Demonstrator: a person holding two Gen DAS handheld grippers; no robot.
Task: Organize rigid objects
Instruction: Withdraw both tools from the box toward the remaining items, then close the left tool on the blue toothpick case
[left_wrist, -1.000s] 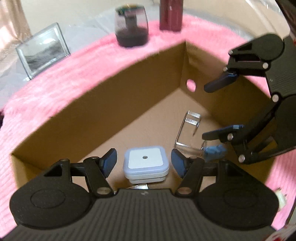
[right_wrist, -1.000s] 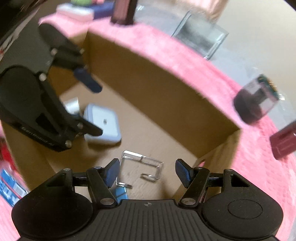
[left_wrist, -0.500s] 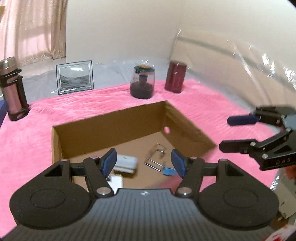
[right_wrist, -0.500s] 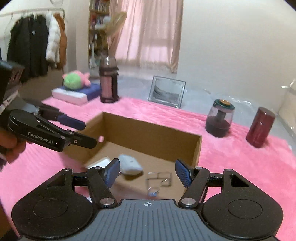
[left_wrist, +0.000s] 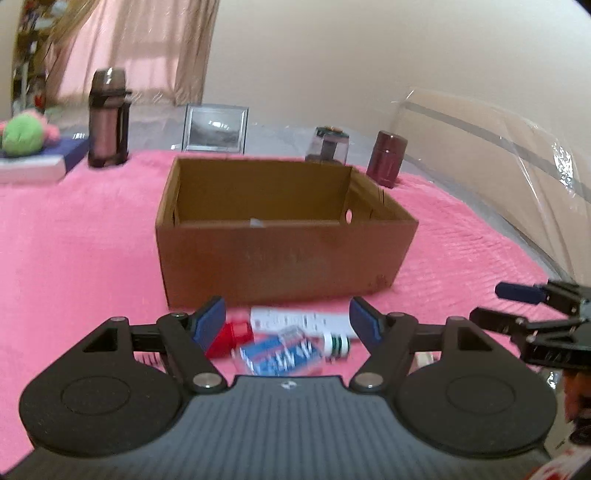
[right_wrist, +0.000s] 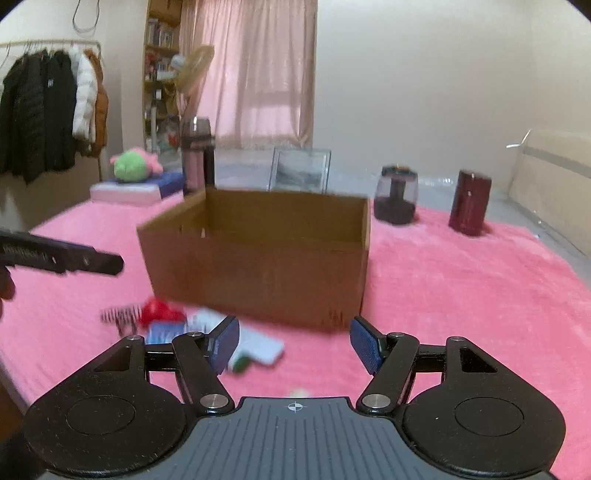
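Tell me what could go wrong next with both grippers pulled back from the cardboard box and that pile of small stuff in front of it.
The red-capped item, blue packet and white tube lie bunched together, so the open left gripper might pinch two at once. The cardboard box wall stands close behind them and could get bumped. The right gripper hovers nearby, so the two could collide.

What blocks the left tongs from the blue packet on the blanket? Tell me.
Nothing visible does. The left tongs, whose jaws have just been opening, are empty, and the blue packet lies on the pink blanket just beyond them, in front of the cardboard box. A red-capped tube lies right behind it.
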